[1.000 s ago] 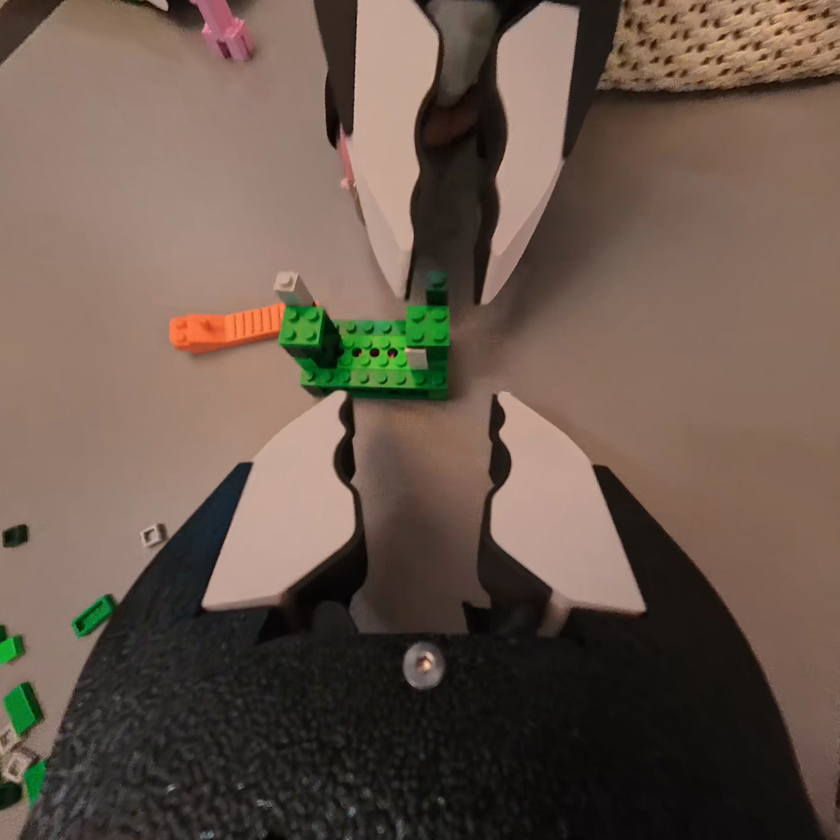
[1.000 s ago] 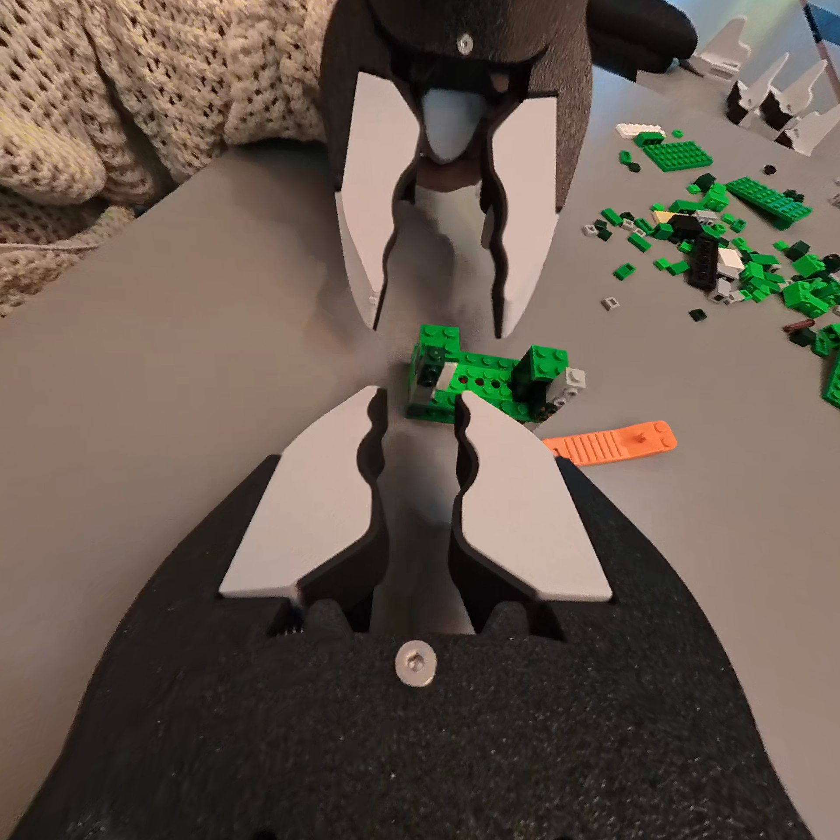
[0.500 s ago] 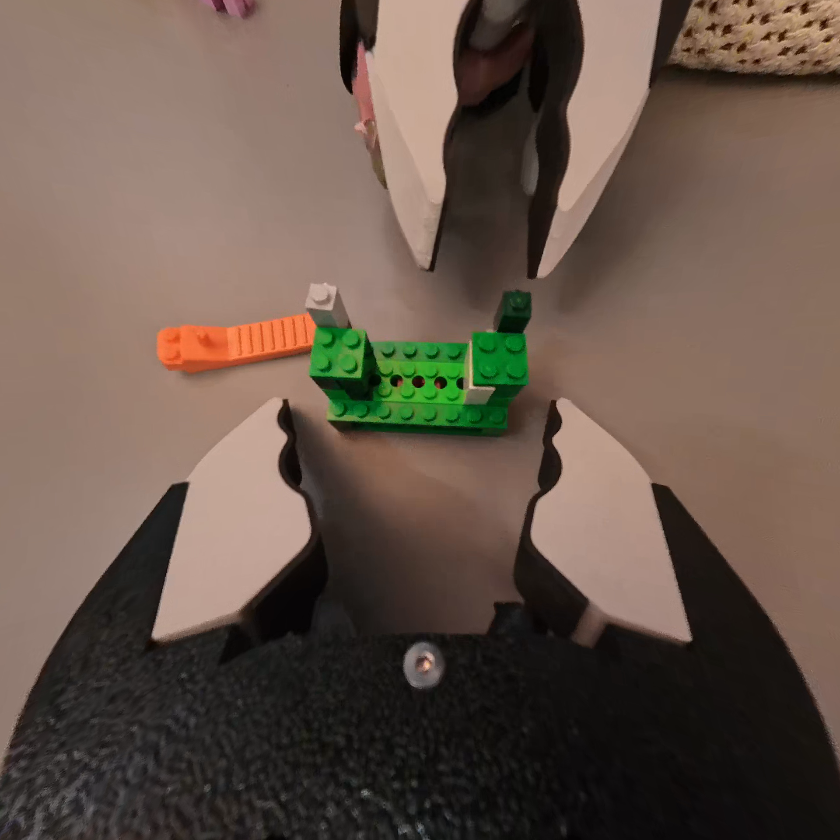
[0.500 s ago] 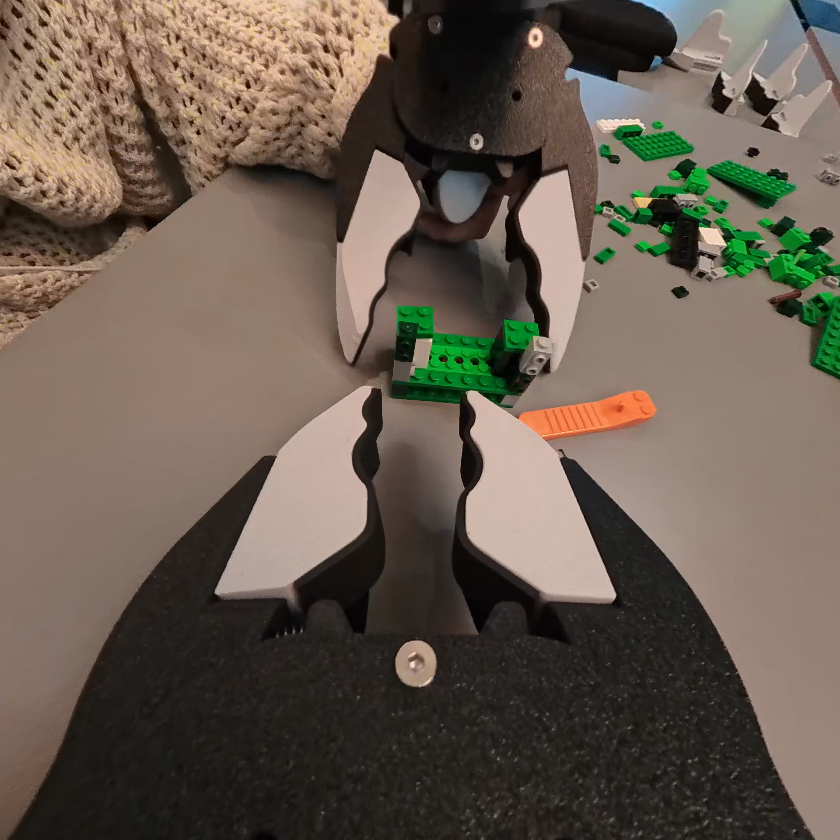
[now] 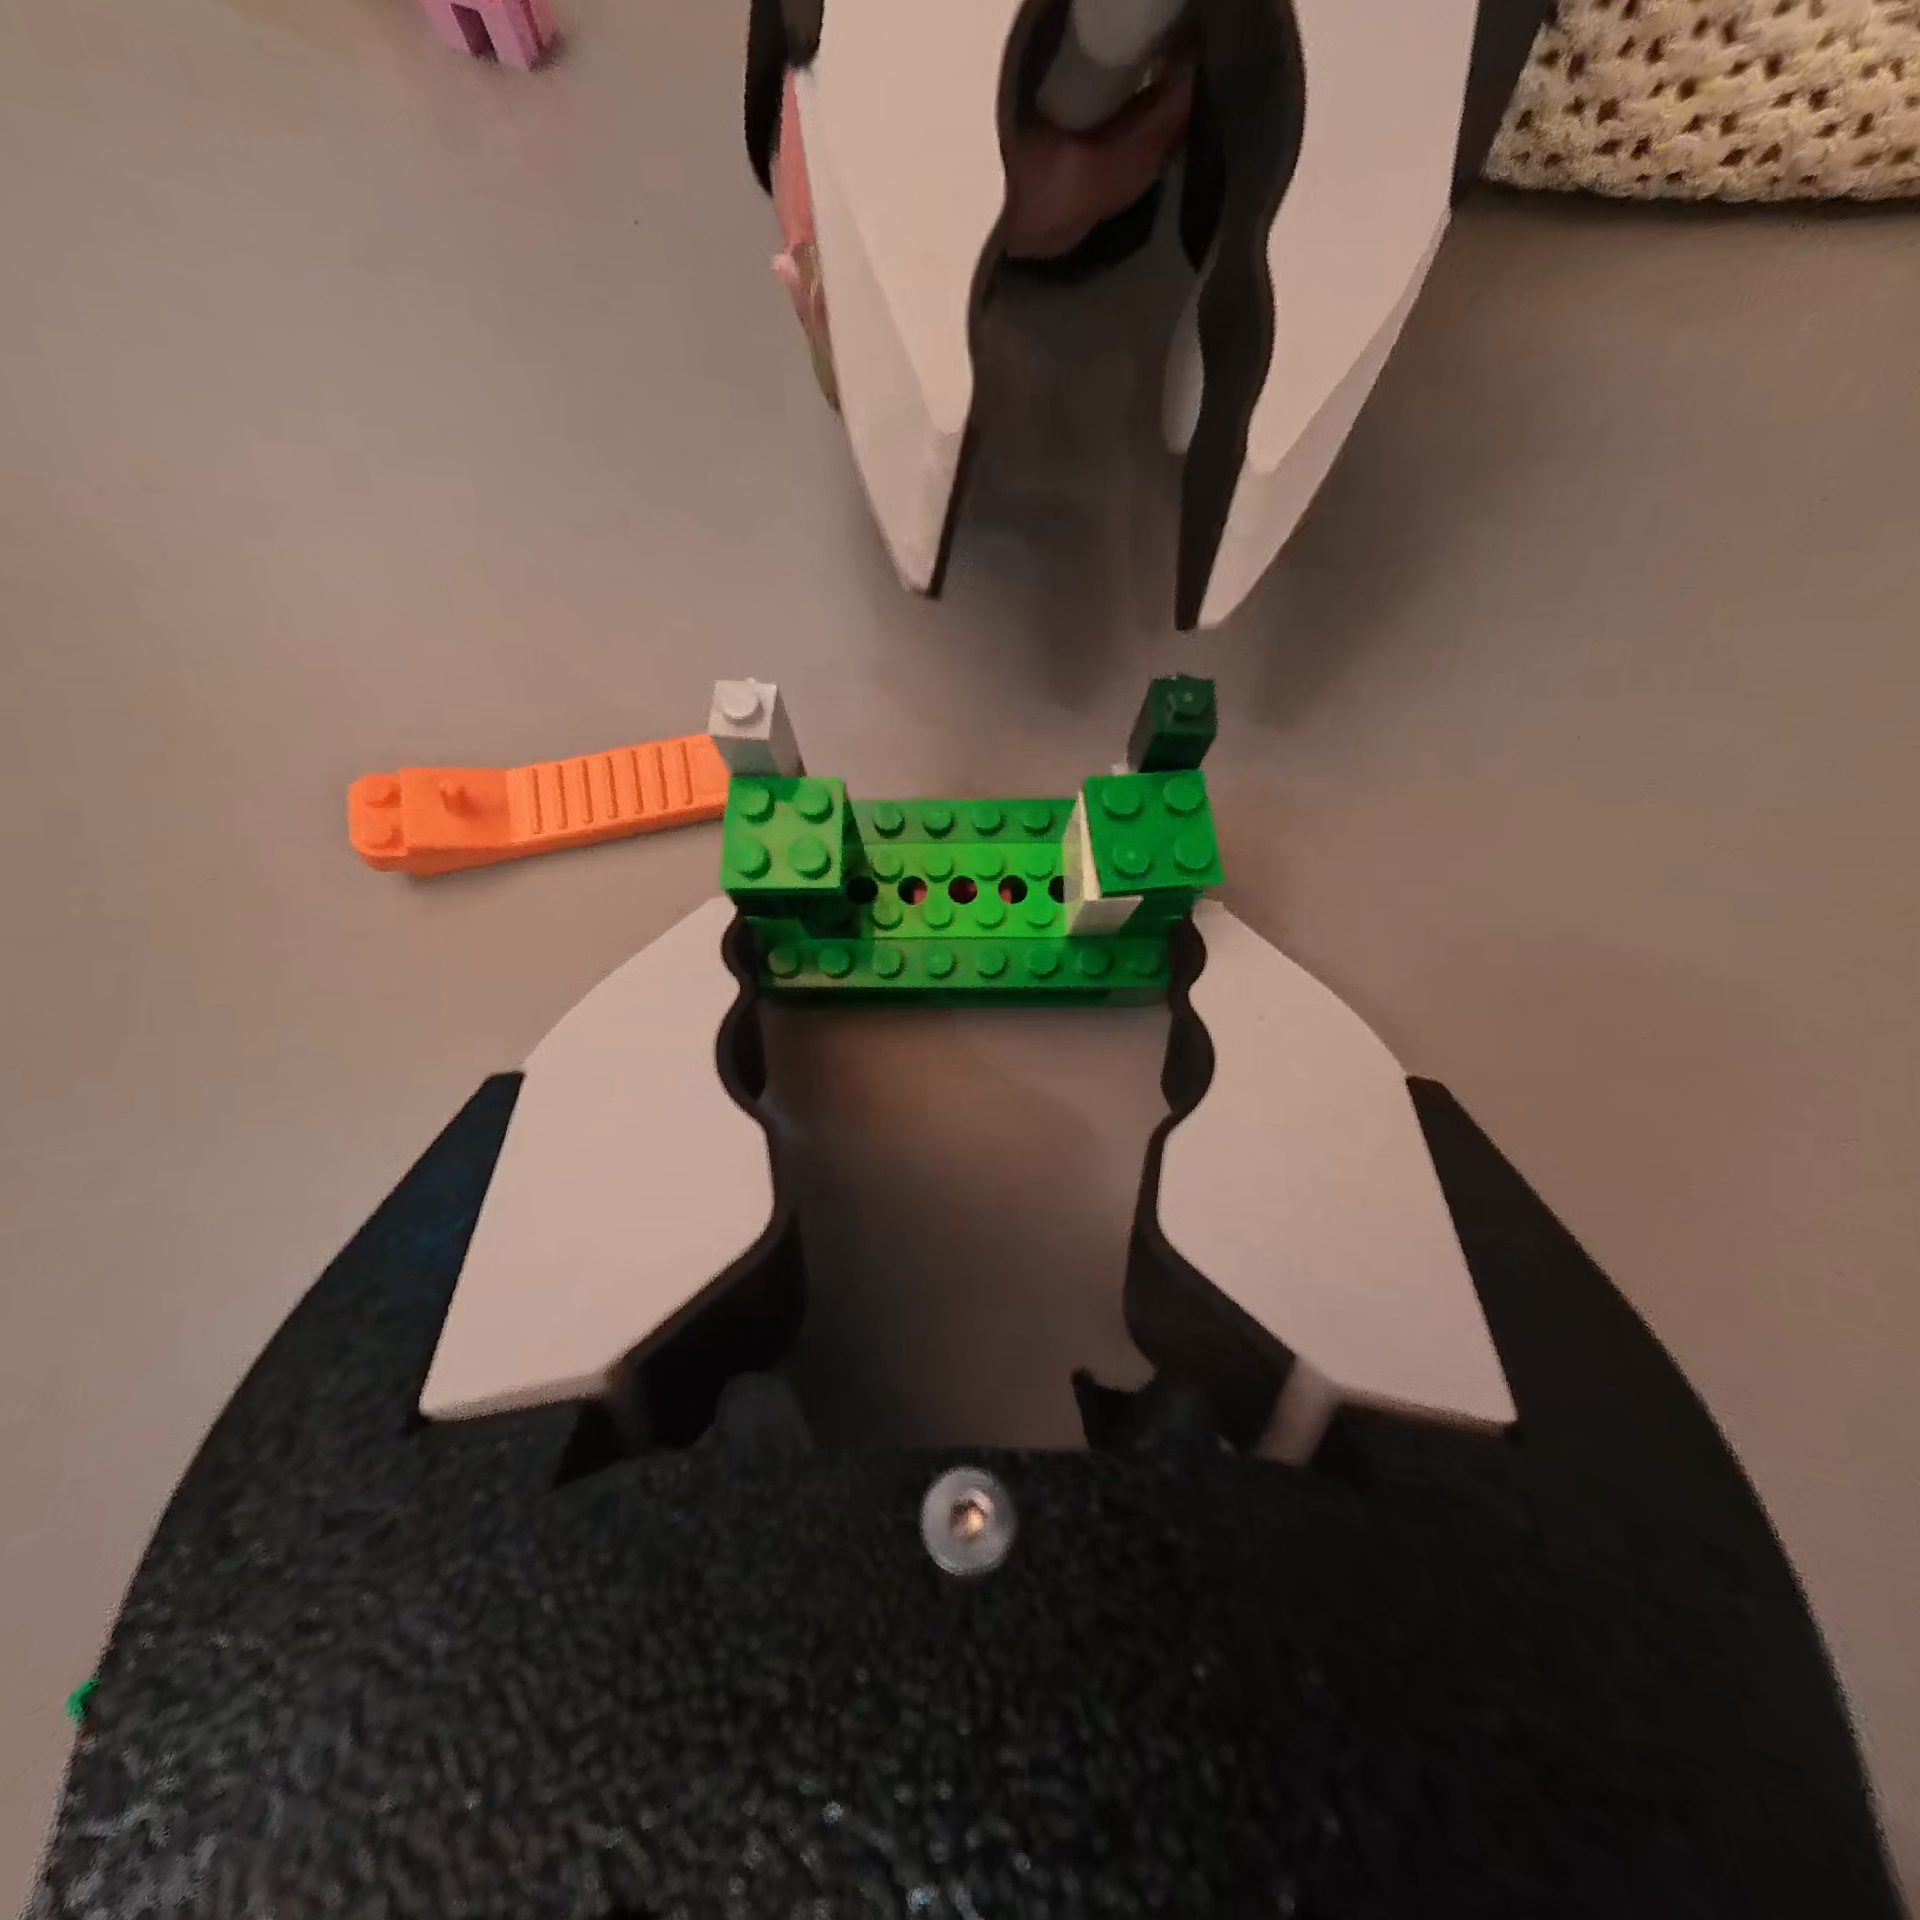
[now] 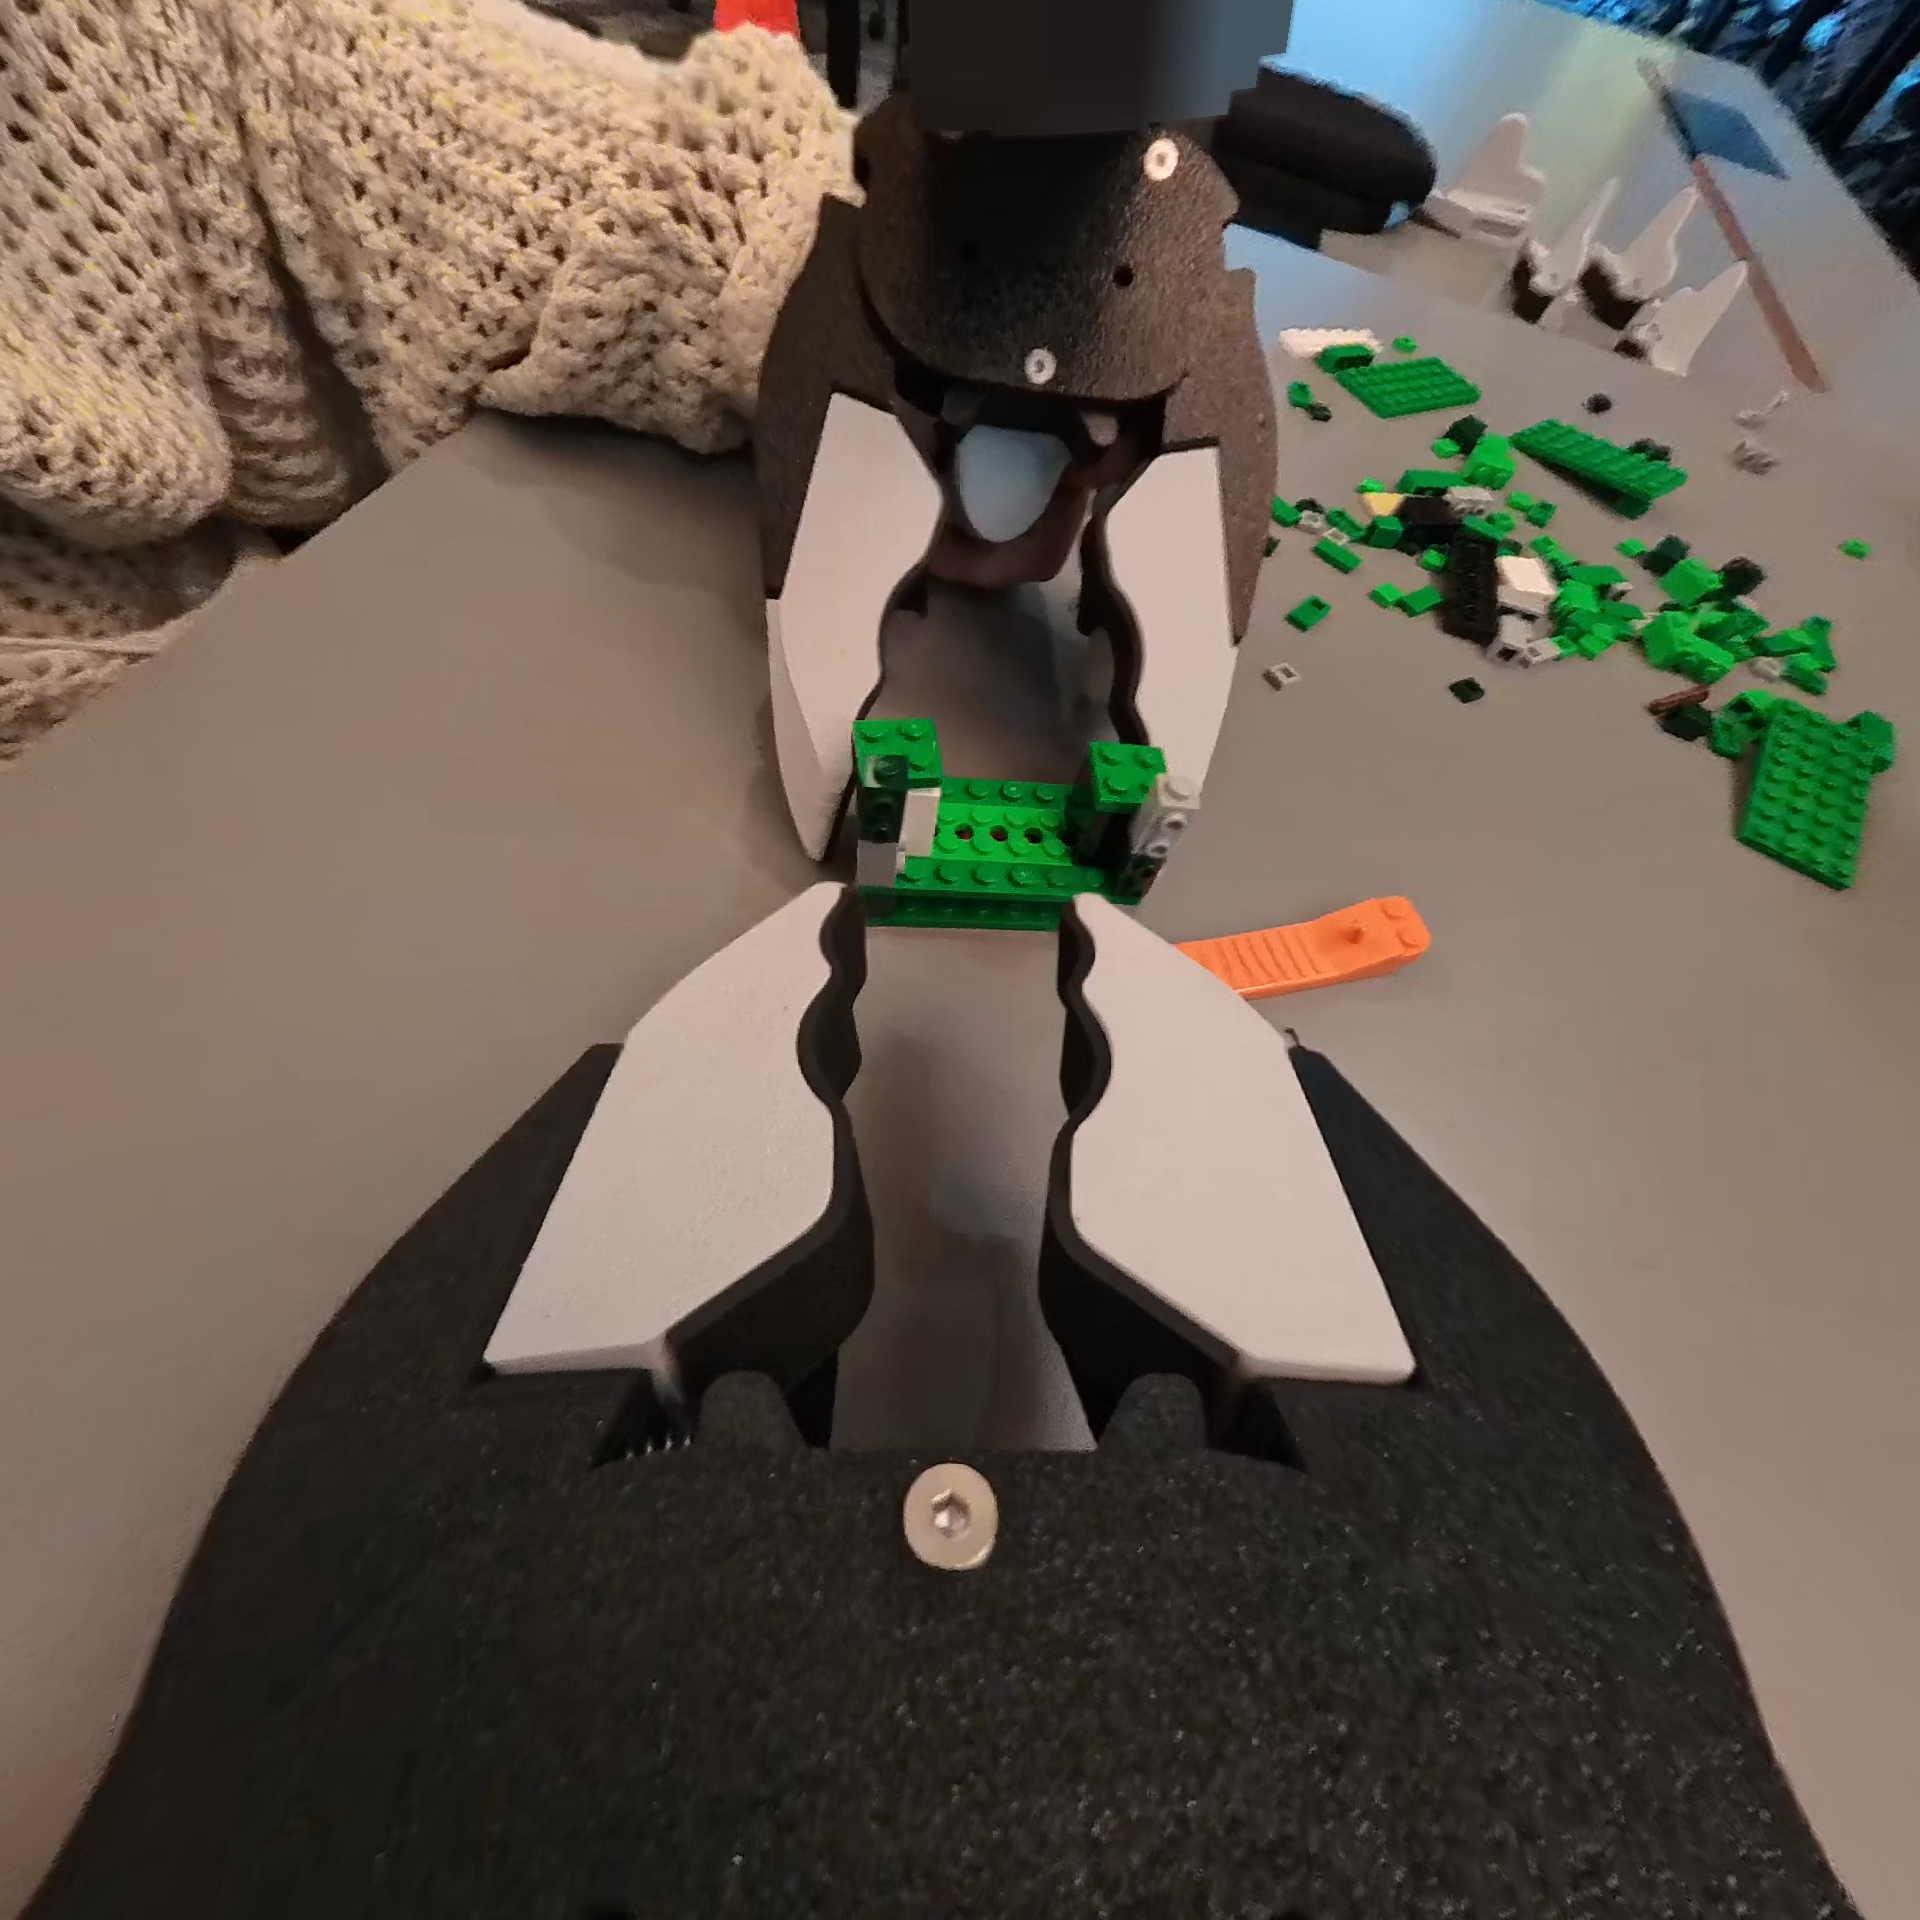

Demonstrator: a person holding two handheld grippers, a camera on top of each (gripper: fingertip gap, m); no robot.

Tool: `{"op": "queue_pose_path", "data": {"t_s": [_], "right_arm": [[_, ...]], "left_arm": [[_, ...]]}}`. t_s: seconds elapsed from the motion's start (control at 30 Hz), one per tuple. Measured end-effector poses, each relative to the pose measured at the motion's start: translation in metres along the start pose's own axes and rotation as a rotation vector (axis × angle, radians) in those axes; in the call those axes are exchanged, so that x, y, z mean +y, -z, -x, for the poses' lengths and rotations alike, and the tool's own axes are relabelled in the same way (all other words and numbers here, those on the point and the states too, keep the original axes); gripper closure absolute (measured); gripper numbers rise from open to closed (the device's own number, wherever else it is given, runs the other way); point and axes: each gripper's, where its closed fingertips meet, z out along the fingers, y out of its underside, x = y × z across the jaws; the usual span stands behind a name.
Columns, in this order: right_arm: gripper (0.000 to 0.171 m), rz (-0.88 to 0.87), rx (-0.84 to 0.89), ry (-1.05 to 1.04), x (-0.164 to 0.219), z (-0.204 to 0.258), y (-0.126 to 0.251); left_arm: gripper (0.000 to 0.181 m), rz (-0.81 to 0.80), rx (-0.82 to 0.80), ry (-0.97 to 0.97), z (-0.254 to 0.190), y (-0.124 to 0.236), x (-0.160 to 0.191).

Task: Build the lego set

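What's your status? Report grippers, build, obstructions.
Left gripper open, fingertips bracketing the ends of the green lego build. Right gripper open, empty, at the opposite side. Orange brick separator beside the build, not obstructing.

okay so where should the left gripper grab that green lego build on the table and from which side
Probably by the two short ends of its long base plate, low down, coming in from the near long side as the left gripper is now. The green lego build is long and flat-ended there; its fingertips already flank those ends. The raised corner blocks and the grey brick look easier to knock loose.
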Motion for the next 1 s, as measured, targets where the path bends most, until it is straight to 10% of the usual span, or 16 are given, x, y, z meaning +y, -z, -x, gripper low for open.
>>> {"op": "queue_pose_path", "data": {"t_s": [0.2, 0.5, 1.0], "right_arm": [[0.121, -0.068, 0.342, 0.229, -0.011, -0.007, 0.013], [0.110, 0.279, 0.685, 0.939, -0.010, 0.012, -0.010], [0.116, 0.466, 0.737, 1.027, -0.007, -0.015, -0.022]], "left_arm": [[0.106, -0.001, -0.064, 0.065, 0.008, 0.001, 0.000], [0.106, -0.077, -0.075, 0.309, 0.015, 0.005, -0.006], [0.106, -0.052, -0.130, 0.407, 0.017, 0.003, -0.008]]}}
